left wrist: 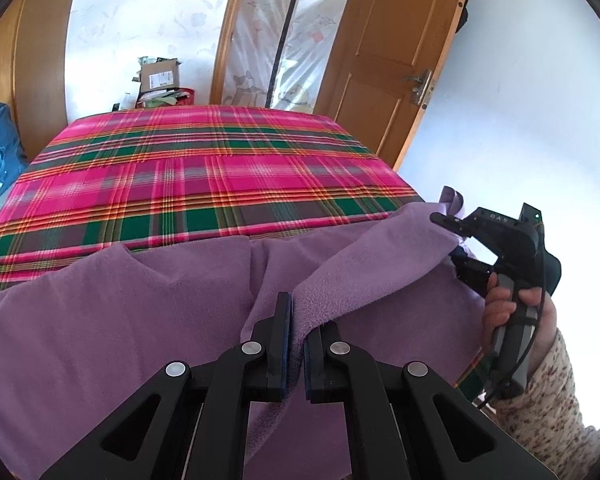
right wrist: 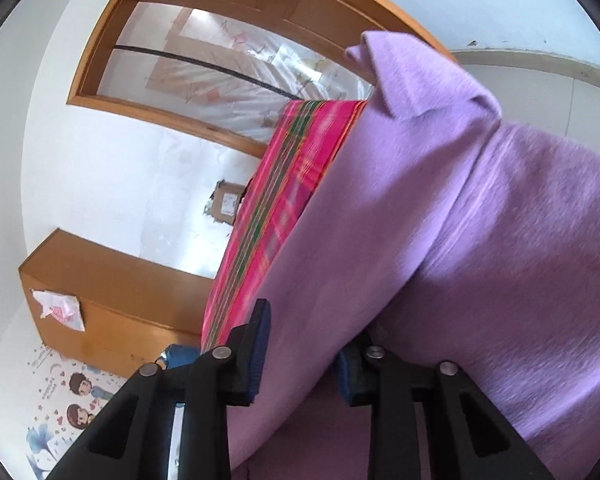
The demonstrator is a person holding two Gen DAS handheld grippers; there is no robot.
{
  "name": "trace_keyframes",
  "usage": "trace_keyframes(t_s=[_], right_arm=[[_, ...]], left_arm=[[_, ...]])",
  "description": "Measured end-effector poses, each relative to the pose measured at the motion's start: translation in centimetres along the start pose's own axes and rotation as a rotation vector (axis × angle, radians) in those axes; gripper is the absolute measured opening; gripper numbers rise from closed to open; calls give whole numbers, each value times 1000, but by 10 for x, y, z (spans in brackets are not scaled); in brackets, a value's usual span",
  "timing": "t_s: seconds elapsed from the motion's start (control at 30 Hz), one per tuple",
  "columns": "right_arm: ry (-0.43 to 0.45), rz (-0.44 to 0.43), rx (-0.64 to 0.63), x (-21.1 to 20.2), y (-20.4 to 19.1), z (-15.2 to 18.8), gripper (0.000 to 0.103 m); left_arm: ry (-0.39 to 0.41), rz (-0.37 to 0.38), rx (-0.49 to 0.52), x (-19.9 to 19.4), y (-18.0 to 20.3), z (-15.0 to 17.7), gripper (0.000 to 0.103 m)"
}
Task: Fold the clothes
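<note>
So the purple fleece (left wrist: 100, 312) is lying across the near edge of the bed (left wrist: 204, 168), spilling toward the near right corner, on top of a pink and green plaid cover. It's a soft, fuzzy knit, matte, with thick rounded folds rather than crisp creases.

The left gripper (left wrist: 296, 344) is clamped tight on a raised ridge of the fleece, the 2 blue pads squeezing a thin fold right at the near edge. My guess is that it's pinning 1 end so the cloth stays taut while the other hand works.

The right gripper (left wrist: 456, 240) is out by the right edge of the bed, in a hand (left wrist: 512, 312) with a floral sleeve, and it has a bunch of fleece up off the cover. From its own camera, the fleece (right wrist: 440, 240) drapes between the fingers and over the right one (that view is tilted and blurry). The jaws sit about half apart with cloth between them, and I can't honestly tell if the pads are biting yet or just surrounding the fabric.

Holding 2 spots along 1 edge like this looks like the setup for lifting that side and carrying it over for a fold. The fleece looks heavy and floppy, so a loose grip on the right would probably let it slide out.
</note>
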State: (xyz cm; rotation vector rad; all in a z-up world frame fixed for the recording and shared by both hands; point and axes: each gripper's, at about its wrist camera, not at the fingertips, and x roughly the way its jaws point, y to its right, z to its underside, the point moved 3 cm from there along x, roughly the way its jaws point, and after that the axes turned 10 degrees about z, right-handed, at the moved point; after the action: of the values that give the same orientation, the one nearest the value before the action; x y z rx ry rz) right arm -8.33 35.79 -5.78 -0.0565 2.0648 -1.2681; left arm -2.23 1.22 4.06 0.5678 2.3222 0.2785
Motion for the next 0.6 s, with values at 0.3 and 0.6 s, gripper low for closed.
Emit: trace_keyframes(t_s=[0.3, 0.6], right_arm=[[97, 82, -36, -17, 0, -19, 5], [261, 139, -213, -49, -39, -31, 4]], left_arm=[[-49, 33, 10, 12, 8, 7, 5], [-29, 50, 52, 8, 23, 4, 5]])
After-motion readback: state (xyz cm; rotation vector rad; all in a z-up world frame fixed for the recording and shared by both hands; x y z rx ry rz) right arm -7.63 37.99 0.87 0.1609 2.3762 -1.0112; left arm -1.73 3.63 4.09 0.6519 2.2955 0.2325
